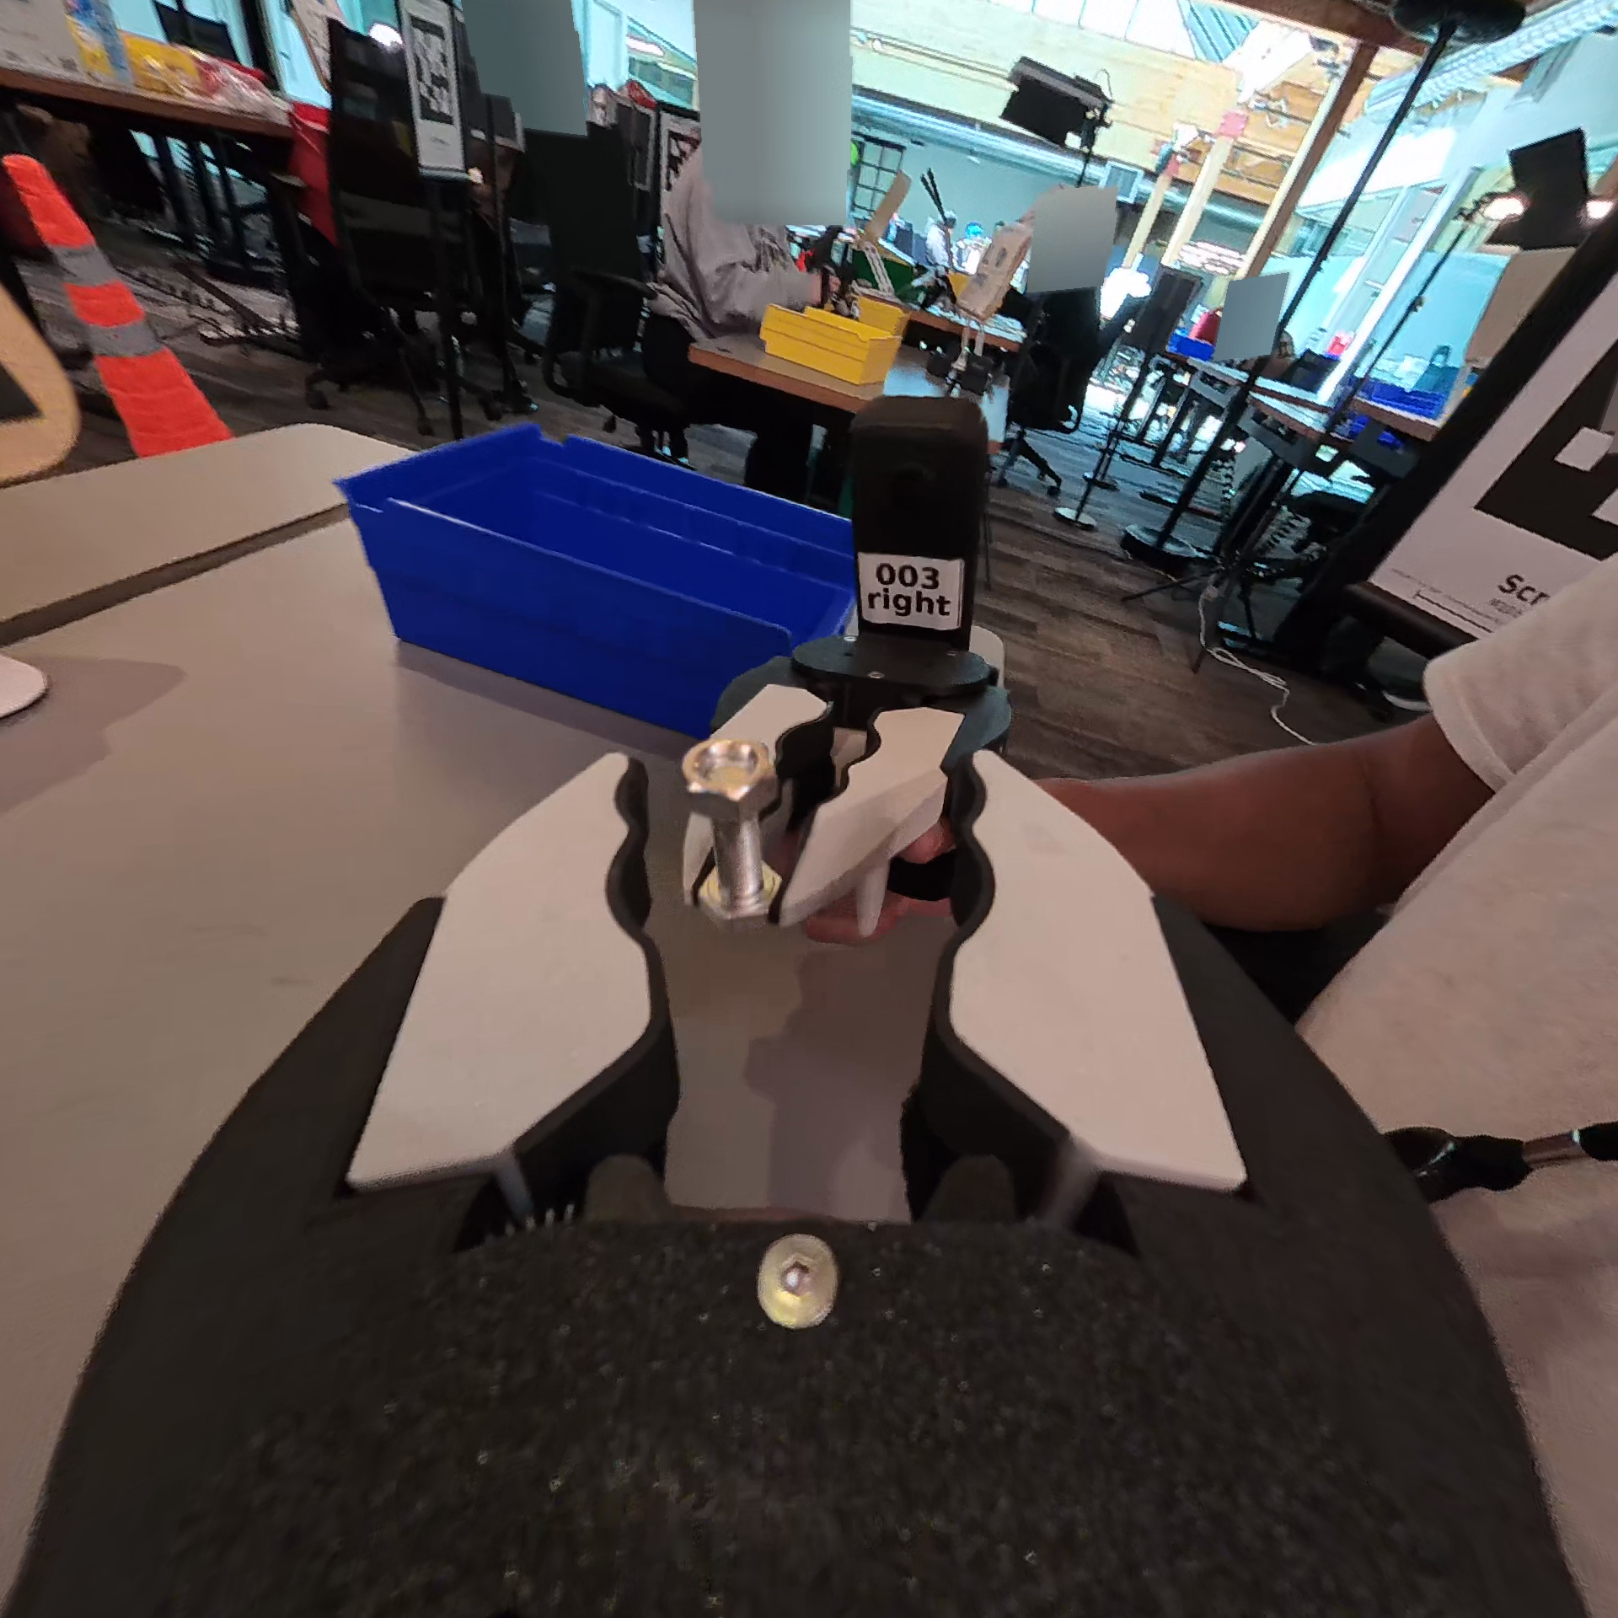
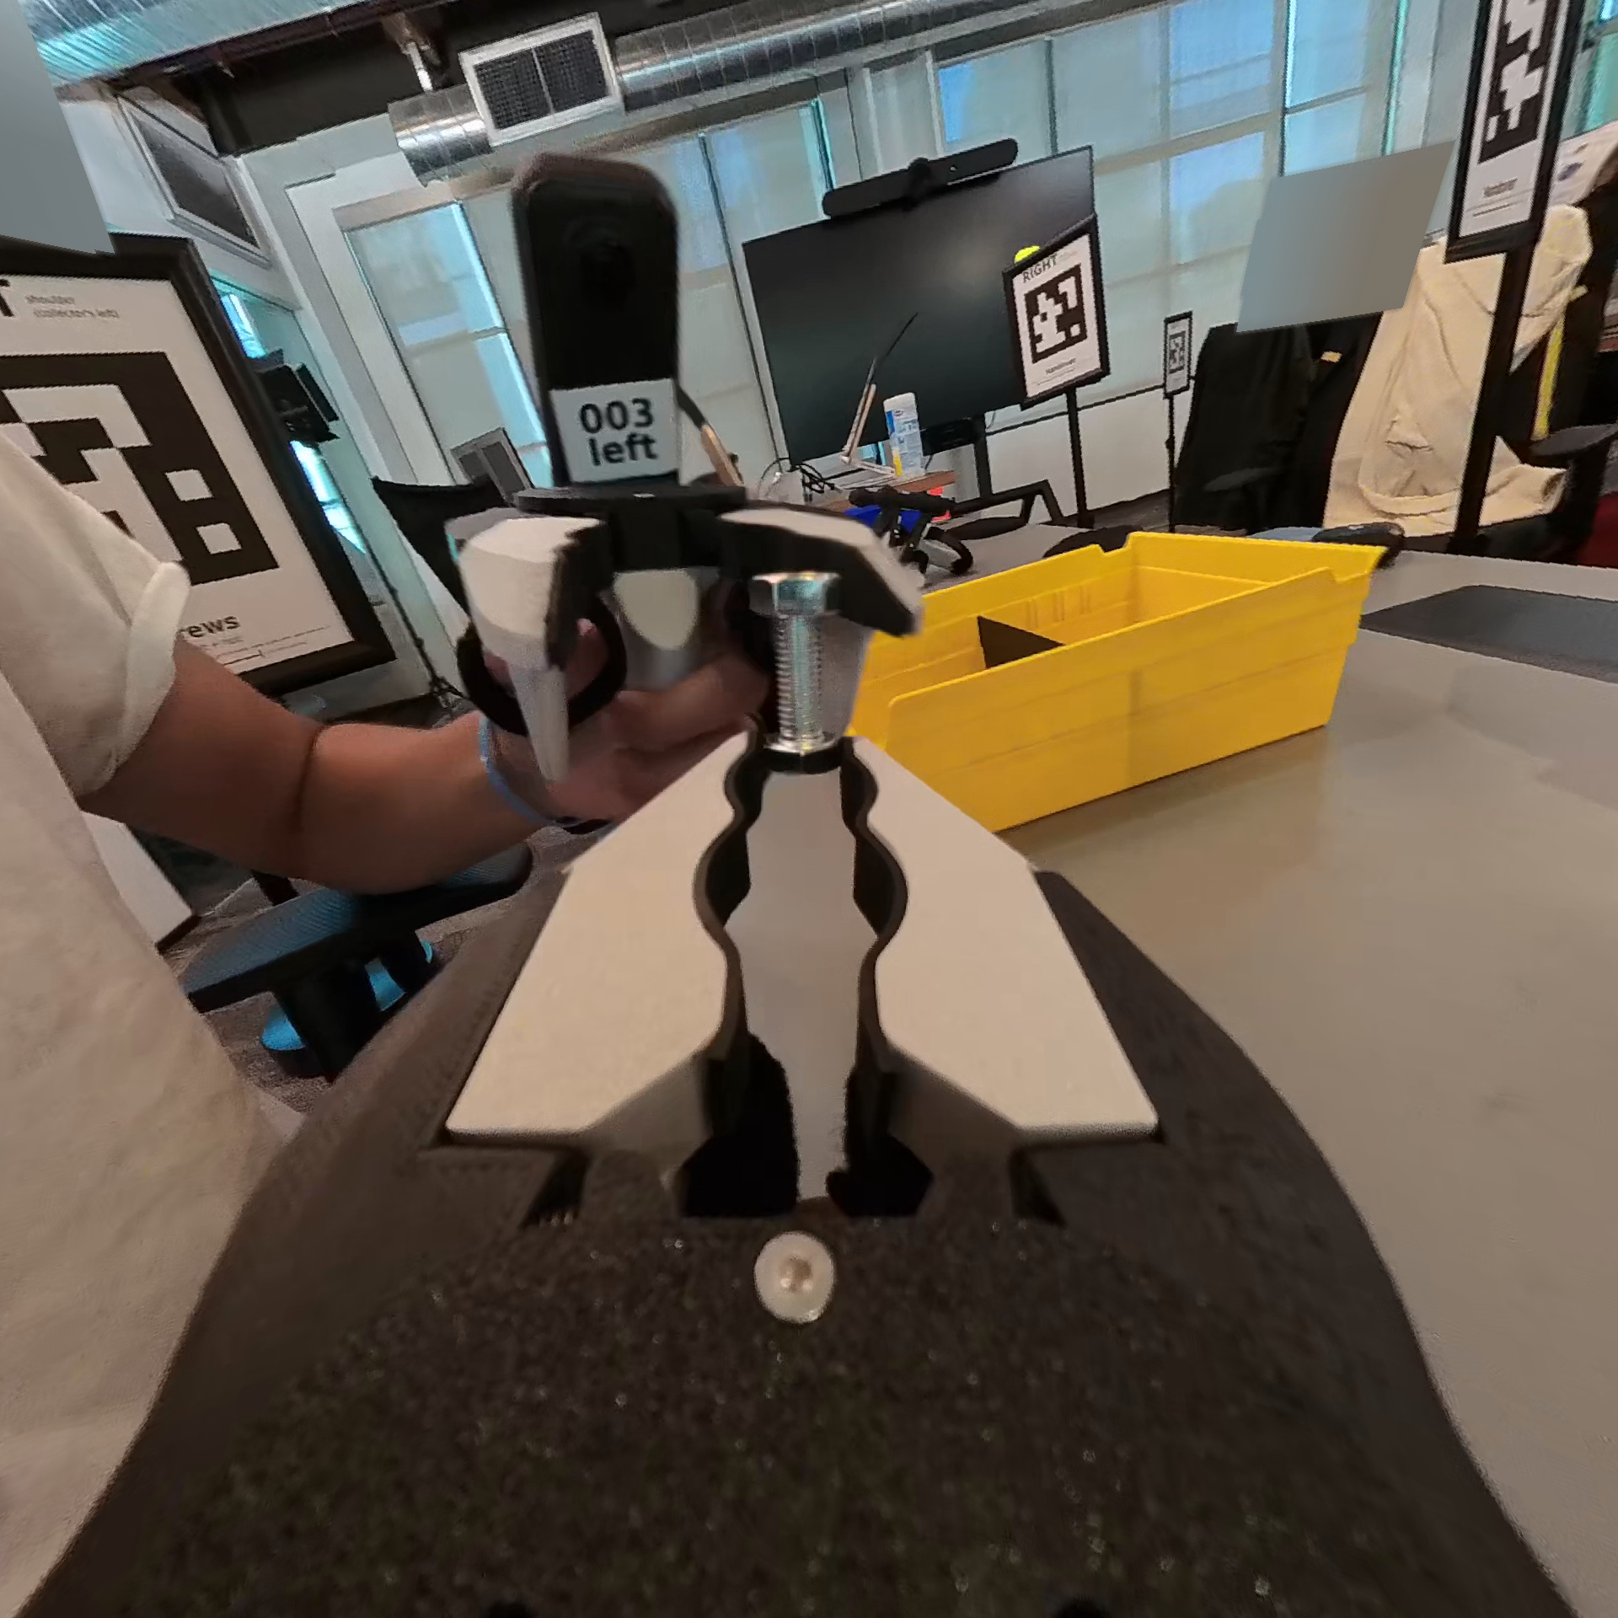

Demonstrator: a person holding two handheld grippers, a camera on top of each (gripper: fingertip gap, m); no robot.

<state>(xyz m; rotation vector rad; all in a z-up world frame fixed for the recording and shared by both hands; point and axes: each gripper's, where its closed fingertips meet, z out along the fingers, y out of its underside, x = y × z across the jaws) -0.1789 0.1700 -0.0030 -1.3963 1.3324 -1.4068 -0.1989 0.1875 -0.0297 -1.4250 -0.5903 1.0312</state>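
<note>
A silver hex bolt [image 1: 731, 832] stands upright, head up, with a nut [image 1: 740, 897] on its lower end. My right gripper [image 2: 797, 757] is shut on the nut end and holds the bolt [image 2: 801, 665] above the grey table [image 2: 1401, 875]. In the left wrist view the right gripper [image 1: 744, 906] faces me. My left gripper [image 1: 801, 788] is open wide and empty, and the bolt stands just beyond the gap between its tips, nearer the left finger. In the right wrist view the left gripper [image 2: 700, 613] is open, with one finger close behind the bolt's head.
A blue bin [image 1: 595, 560] sits on the table [image 1: 219, 875] behind the grippers. A yellow bin [image 2: 1138, 648] sits on the table's other side. An orange cone [image 1: 114, 324], chairs, seated people and marker boards on stands fill the room beyond. My left and right fingertips are right by each other.
</note>
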